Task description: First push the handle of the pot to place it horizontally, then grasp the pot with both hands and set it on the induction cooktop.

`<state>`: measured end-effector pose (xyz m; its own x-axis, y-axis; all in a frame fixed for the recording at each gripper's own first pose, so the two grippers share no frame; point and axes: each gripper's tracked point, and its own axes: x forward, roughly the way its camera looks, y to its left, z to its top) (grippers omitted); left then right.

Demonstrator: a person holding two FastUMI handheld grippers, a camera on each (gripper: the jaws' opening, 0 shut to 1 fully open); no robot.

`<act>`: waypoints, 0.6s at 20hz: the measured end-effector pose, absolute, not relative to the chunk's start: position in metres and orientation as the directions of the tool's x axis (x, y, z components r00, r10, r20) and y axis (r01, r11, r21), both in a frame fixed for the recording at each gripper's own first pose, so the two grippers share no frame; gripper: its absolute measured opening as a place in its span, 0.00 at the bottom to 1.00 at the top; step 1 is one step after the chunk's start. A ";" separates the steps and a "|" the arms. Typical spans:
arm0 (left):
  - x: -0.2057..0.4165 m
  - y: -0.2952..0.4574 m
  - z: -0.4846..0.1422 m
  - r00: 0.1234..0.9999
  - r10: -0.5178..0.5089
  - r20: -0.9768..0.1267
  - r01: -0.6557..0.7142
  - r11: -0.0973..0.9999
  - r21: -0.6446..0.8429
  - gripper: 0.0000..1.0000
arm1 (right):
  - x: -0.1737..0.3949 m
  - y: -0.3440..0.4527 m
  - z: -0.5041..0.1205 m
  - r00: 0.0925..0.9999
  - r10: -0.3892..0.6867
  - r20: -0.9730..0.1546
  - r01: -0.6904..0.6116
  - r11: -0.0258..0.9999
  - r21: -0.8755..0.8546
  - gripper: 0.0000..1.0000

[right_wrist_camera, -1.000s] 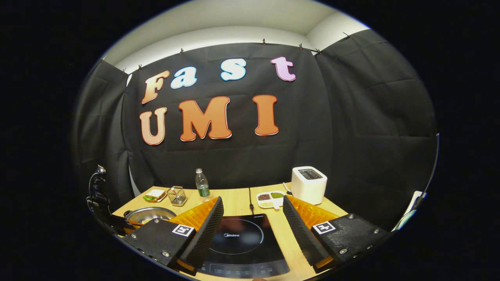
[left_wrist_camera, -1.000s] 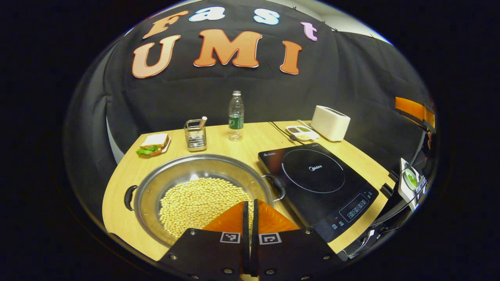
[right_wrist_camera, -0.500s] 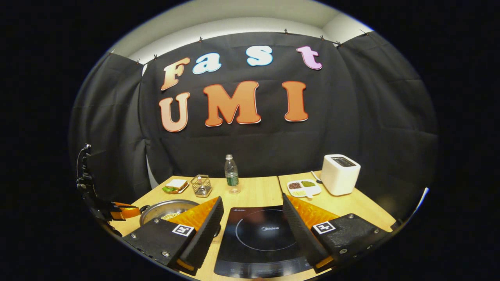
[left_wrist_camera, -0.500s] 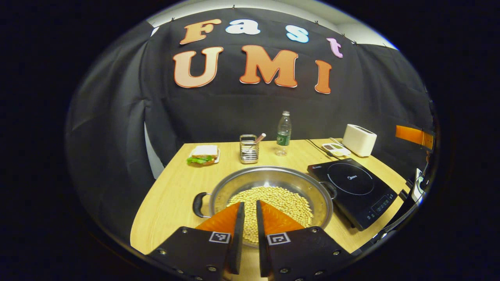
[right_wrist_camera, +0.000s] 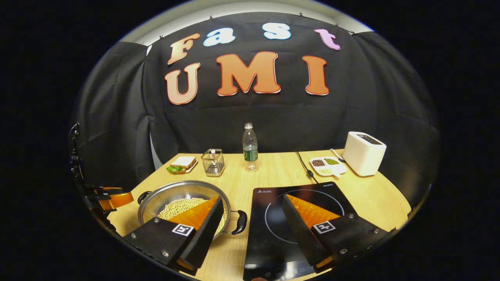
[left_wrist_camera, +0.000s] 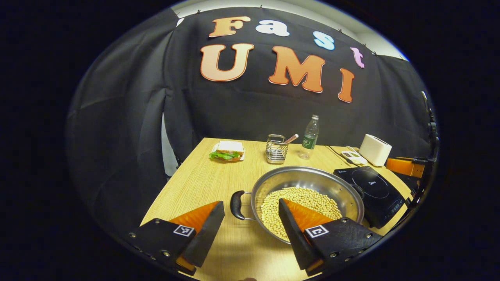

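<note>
A wide steel pot holding yellow beans stands on the wooden table, its two black handles pointing left and right. In the left gripper view my left gripper is open above the table, with the pot's left handle lying between its fingers and untouched. The black induction cooktop sits just right of the pot. In the right gripper view my right gripper is open, hovering over the gap between the pot and the cooktop, above the pot's right handle.
At the back of the table are a sandwich on a plate, a wire holder, a water bottle, a divided dish and a white toaster. A cable runs to the cooktop.
My left gripper has gone from shut to open and drawn back left toward the pot's left handle. The right gripper stayed open and came closer to the pot and cooktop.
</note>
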<state>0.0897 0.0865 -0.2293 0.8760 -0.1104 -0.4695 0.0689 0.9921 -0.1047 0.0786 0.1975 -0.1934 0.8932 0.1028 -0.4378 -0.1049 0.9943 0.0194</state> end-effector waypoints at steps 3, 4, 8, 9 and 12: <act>0.102 0.090 -0.243 0.862 -0.136 -0.488 0.087 0.989 -0.120 0.87 | 0.089 0.212 -0.217 0.861 0.100 -0.498 -0.103 0.994 0.022 0.95; 0.103 0.086 -0.249 0.852 -0.157 -0.500 0.106 0.986 -0.128 0.87 | 0.090 0.215 -0.225 0.851 0.096 -0.517 -0.099 0.995 0.021 0.95; 0.118 0.078 -0.270 0.817 -0.197 -0.542 0.165 0.980 -0.107 0.87 | 0.102 0.222 -0.250 0.824 0.060 -0.564 -0.087 0.996 -0.021 0.95; 0.124 0.078 -0.276 0.808 -0.195 -0.556 0.168 0.981 -0.100 0.87 | 0.105 0.221 -0.256 0.817 0.049 -0.574 -0.084 0.996 -0.034 0.95; 0.130 0.079 -0.291 0.786 -0.200 -0.585 0.165 0.980 -0.114 0.87 | 0.109 0.218 -0.270 0.795 0.023 -0.606 -0.074 0.995 -0.060 0.96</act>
